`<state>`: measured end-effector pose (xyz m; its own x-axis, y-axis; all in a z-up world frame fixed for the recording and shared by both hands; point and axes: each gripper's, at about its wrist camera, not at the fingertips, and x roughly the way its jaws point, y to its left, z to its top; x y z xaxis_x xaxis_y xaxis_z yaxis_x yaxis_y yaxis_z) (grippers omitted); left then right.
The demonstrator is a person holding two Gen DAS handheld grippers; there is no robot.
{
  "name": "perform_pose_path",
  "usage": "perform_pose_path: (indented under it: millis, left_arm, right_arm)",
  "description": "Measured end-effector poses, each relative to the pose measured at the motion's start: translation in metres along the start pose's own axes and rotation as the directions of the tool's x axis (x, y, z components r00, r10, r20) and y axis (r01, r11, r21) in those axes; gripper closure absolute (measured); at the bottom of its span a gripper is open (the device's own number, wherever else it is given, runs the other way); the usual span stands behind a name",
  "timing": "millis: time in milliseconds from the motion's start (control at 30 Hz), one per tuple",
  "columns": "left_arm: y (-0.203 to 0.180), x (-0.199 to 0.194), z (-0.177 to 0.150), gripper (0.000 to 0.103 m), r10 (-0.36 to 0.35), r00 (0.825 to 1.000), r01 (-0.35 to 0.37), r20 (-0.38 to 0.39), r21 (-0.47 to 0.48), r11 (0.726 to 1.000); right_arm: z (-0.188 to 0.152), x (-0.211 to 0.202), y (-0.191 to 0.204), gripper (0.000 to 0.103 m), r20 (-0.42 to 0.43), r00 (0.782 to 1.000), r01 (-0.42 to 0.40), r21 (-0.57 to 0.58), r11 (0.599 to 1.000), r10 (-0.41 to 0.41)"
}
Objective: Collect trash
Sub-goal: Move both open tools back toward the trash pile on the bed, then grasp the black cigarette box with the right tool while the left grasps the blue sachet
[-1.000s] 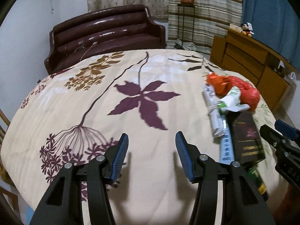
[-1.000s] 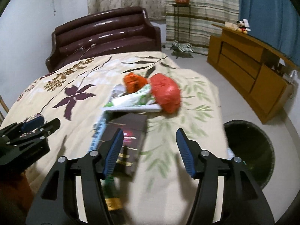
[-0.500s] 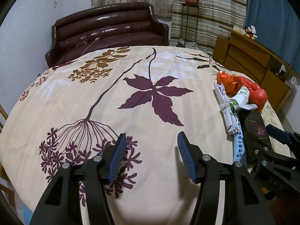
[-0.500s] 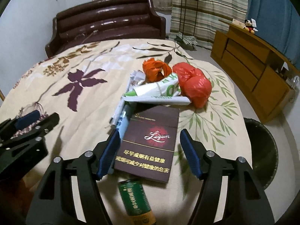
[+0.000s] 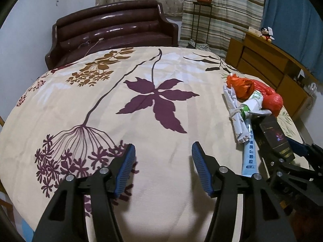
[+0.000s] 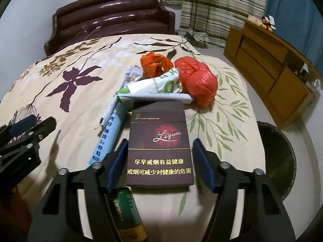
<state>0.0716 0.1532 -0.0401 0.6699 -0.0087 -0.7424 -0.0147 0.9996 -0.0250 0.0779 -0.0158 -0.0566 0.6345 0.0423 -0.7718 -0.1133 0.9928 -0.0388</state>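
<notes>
My right gripper (image 6: 159,162), jaws spread, straddles the dark cigarette box (image 6: 159,145), left pad seemingly touching; my left gripper (image 5: 162,168) hangs released above the bedspread (image 5: 80,104).

Left gripper (image 5: 163,168): both black arms rise from the lower edge of its own view at roughly 7 and 5 o'clock, converging upward toward 12 o'clock. Blue ribbed pads (image 5: 125,168) face each other with a wide gap; jaws stand spread, nothing between them. Right gripper (image 6: 159,164): same posture in its own view, arms entering from 7 and 5 o'clock, blue pads (image 6: 201,164) wide apart, jaws spread and not closed on anything. Each unit appears in the other's view: the right gripper at about 4 o'clock in the left view, the left gripper at about 9 o'clock in the right view, the two side by side and apart.
</notes>
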Motion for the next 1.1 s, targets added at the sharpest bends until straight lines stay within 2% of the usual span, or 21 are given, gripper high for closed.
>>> perform_pose_path:
  millis: [233,600,833,1100]
  left_arm:
    - [-0.021,-0.002,-0.002,0.044,-0.022,1.000,0.022,-0.013,0.013,1.000]
    - [-0.065,0.000,-0.001,0.044,-0.096,0.994,0.099,-0.043,0.062,0.993]
    - [-0.085,0.008,0.002,0.045,-0.102,0.993,0.108,-0.059,0.104,0.989]
    - [-0.097,0.013,-0.002,0.069,-0.090,0.994,0.100,-0.068,0.156,0.983]
  right_arm:
    - [-0.009,-0.011,-0.009,0.049,0.020,1.000,0.002,-0.019,1.000,-0.002]
    - [-0.023,-0.026,-0.052,0.049,0.046,0.999,0.010,0.048,0.999,-0.012]
    - [-0.027,-0.028,-0.069,0.049,0.059,0.998,-0.003,0.083,0.997,-0.002]
    - [-0.028,-0.028,-0.075,0.049,0.067,0.997,-0.029,0.099,0.995,0.023]
